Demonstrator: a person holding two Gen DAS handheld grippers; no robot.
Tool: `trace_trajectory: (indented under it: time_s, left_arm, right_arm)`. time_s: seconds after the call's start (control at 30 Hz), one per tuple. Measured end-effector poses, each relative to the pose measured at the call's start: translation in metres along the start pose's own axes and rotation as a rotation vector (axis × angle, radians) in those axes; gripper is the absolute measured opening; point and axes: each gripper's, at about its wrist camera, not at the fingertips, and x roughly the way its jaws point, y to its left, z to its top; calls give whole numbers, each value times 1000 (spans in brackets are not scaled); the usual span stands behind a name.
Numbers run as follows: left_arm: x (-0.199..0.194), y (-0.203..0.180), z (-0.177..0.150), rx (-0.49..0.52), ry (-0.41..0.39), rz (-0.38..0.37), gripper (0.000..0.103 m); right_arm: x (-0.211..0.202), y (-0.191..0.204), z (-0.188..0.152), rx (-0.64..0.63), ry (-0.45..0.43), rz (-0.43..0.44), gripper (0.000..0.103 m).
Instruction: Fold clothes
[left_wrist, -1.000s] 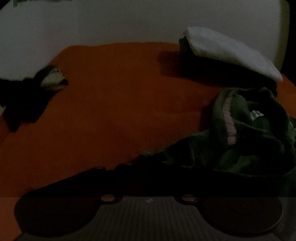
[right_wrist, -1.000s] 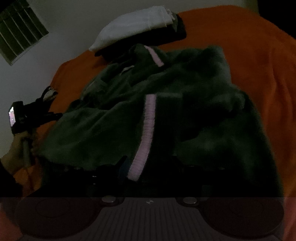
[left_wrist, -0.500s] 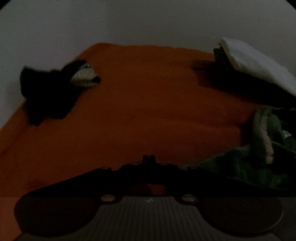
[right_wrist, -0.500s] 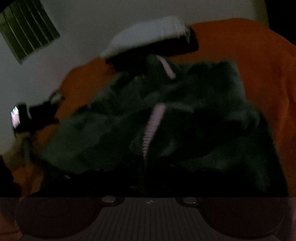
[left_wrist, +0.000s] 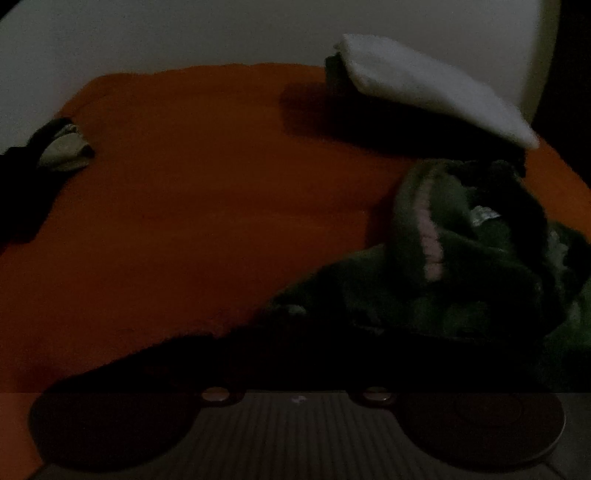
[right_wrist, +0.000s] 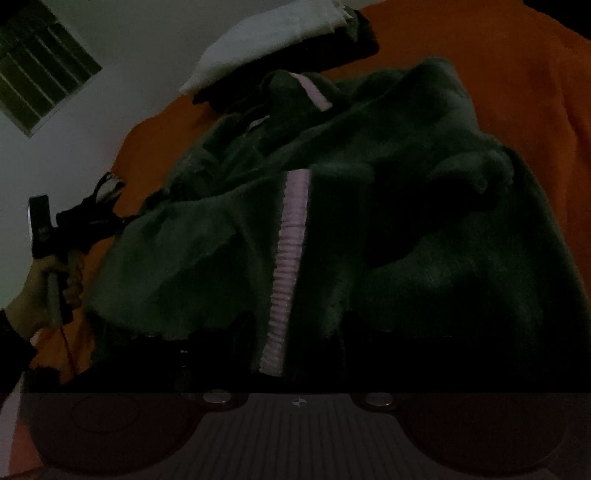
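Observation:
A dark green fleece garment (right_wrist: 369, 206) with a pink ribbed trim strip (right_wrist: 290, 258) lies crumpled on the orange bed cover (left_wrist: 192, 229). It also shows in the left wrist view (left_wrist: 461, 280) at the right. My right gripper (right_wrist: 295, 347) sits at the garment's near edge, with the pink trim running down between its dark fingers; the frames are too dark to tell its state. My left gripper (left_wrist: 295, 354) is at the garment's left corner, its fingers lost in shadow. The left gripper and the hand holding it show at the left of the right wrist view (right_wrist: 55, 236).
A folded white cloth (left_wrist: 424, 85) lies on a dark folded pile (left_wrist: 369, 118) at the back of the bed by the wall. A black garment with a pale lining (left_wrist: 44, 158) lies at the bed's left edge. A vent (right_wrist: 40, 74) is on the wall.
The left wrist view swung left half a second ago and is back facing the green garment. The right wrist view blurred with motion and has settled; the garment looks closer and the pink trim straighter.

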Motion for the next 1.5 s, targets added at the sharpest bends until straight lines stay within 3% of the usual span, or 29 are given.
trace_trajectory:
  time_s: [0.03,0.1,0.23,0.3,0.33,0.4,0.53,0.57,0.6,0.67,0.77,0.8,0.87,0.93,1.0,1.13,1.2,1.27,1.33,1.43,1.47,1.5]
  left_arm:
    - [-4,0,-1,-12,-35,41,9]
    - [-11,8,2,-49,-92,95,9]
    - [-11,28,3,-111,-55,67,9]
    - [-13,28,-1,-94,-70,82,9]
    - [-9,29,-1,-87,-70,114,8]
    - [1,35,-1,-103,-57,169,3]
    - [3,52,7,-167,-49,143,6]
    - [-4,53,5,-184,-62,122,13]
    - [-15,50,3,-189,-78,97,28]
    - [-40,36,-4,-155,-102,73,51]
    - [-73,9,-16,-95,-119,-5,51]
    - [-85,-3,-20,-72,-122,-49,51]
    - [-106,-34,-31,7,-131,-149,51]
    - [-115,-70,-43,105,-123,-221,54]
    - [-112,-103,-57,194,-88,-247,55]
    - [-74,-127,-94,270,53,-181,56]
    - [-77,-121,-105,298,30,-184,60]
    - [-90,-116,-106,312,15,-150,69]
    - [-104,-108,-104,308,-1,-116,68]
    - [-122,-103,-103,317,-40,-134,76]
    - [-122,-104,-105,321,-45,-129,84]
    - [-119,-106,-109,326,-40,-115,86]
  right_arm:
    - [-3,2,-1,-9,-12,-9,26]
    - [-12,6,-1,-30,-44,-9,11]
    - [-38,22,4,-132,-108,51,12]
    - [-27,16,4,-118,-44,28,21]
    - [-19,12,5,-97,-2,13,35]
    - [-4,-1,4,-31,68,-9,50]
    - [-10,-22,3,80,42,40,65]
    - [-15,-22,2,67,23,44,68]
    - [-21,-22,1,55,5,48,75]
    - [-30,-27,-1,57,-30,70,78]
    - [-35,-35,-6,68,-49,81,78]
    - [-36,-34,-6,51,-58,65,76]
    - [-37,-26,-4,-7,-88,31,56]
    - [-42,-11,1,-113,-142,11,21]
    - [-37,3,6,-202,-159,16,10]
    - [4,4,15,-303,-98,-42,9]
    - [20,-8,21,-314,-88,-62,0]
    - [19,-19,32,-249,-67,-54,0]
    - [11,-24,44,-185,-59,-30,0]
    - [-6,-13,57,-179,-112,32,12]
    - [-9,-9,61,-185,-130,49,14]
    - [-4,-6,65,-192,-127,51,14]
